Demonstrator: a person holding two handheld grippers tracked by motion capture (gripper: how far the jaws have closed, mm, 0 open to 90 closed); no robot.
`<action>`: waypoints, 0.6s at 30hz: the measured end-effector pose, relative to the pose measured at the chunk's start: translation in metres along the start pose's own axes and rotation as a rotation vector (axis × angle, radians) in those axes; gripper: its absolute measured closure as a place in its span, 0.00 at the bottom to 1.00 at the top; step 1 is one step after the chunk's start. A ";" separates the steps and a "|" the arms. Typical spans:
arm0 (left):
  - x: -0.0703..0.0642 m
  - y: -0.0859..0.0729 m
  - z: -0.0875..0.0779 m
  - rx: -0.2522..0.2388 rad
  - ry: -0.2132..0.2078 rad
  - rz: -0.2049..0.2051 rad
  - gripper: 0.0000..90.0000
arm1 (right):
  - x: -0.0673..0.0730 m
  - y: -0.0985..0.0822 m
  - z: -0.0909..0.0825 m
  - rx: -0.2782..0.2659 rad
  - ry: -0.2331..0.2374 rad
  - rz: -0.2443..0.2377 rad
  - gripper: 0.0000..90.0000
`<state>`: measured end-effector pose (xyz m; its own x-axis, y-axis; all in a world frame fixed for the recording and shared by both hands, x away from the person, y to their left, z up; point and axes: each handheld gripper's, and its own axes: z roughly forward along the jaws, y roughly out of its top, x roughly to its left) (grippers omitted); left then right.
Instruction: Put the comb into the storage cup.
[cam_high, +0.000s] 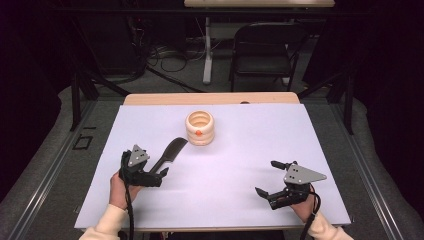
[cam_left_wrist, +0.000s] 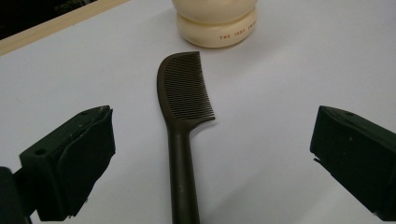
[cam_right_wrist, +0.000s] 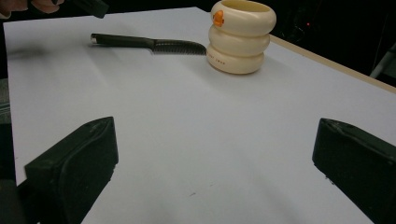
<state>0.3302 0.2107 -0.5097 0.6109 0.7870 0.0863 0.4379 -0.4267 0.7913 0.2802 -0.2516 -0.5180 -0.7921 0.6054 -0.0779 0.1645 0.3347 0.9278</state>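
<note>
Between the left claw jaws, comb teeth show

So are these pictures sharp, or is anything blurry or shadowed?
High view: the white table is evenly lit, the room behind dark. Left gripper view: the comb is sharp and casts a faint shadow. Right gripper view: the cream holder is clear, the near jaws soft.

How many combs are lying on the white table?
1. The dark comb lies flat on the table, between the open jaws of the left claw, teeth end towards the cream ringed holder.
</note>
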 end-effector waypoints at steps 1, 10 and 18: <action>0.001 0.001 0.001 0.007 -0.002 -0.002 0.00 | 0.000 0.000 0.000 0.001 0.000 0.001 0.00; 0.007 0.008 0.010 0.050 -0.036 0.001 0.00 | 0.000 0.000 0.001 0.009 0.000 -0.001 0.00; 0.014 0.011 0.017 0.110 -0.048 -0.003 0.00 | 0.000 -0.001 0.001 0.005 0.003 0.002 0.00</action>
<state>0.3542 0.2097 -0.5101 0.6395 0.7670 0.0532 0.5074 -0.4730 0.7203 0.2810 -0.2513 -0.5188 -0.7934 0.6040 -0.0750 0.1688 0.3368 0.9263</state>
